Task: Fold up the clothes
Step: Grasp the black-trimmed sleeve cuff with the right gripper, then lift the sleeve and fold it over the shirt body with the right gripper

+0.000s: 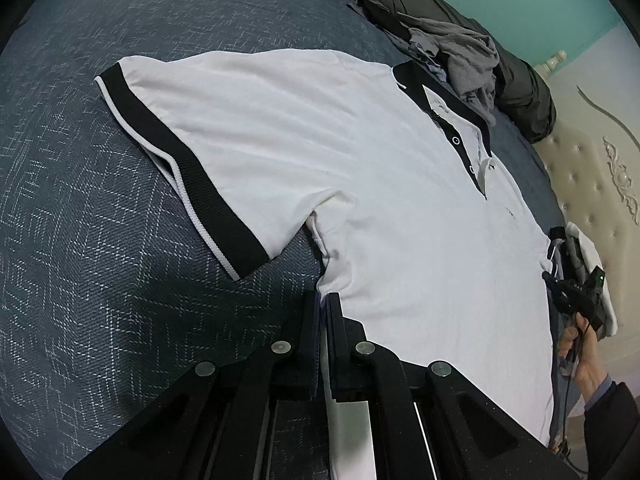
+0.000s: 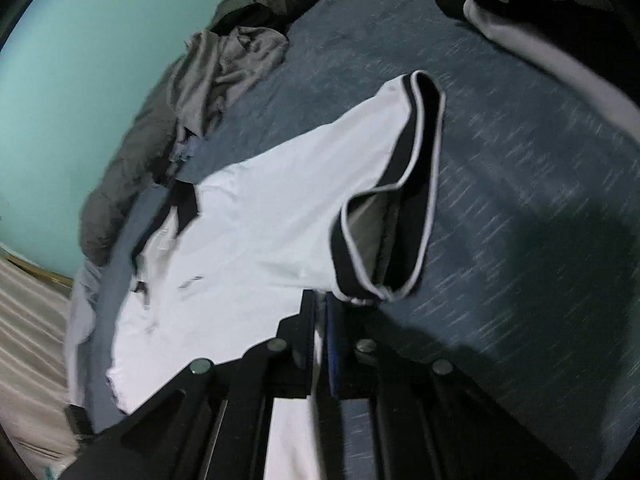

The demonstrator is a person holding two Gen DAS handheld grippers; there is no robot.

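Now, step: both side seams of the white polo shirt [image 1: 360,184] are pinched for a first fold.
Left tool [image 1: 323,304]: closed on the shirt's edge below its sleeve.
Right tool [image 2: 320,304]: closed on the opposite edge, beside the cuff [image 2: 404,200].
Shirt: spread flat on the bed [image 1: 100,240].
Next move: an even lift is called for (a judgement).
Room: bare bed beyond each sleeve; grey clothes [image 1: 468,60] lie past the collar.

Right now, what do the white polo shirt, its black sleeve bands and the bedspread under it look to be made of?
White polo shirt: soft matte knit, probably cotton; it creases gently, no sheen.
Black sleeve bands: ribbed knit with white piping; fine ridges run across the cuff.
Bedspread: coarse woven fabric, dark blue-grey flecked with pale threads; fibre unclear.
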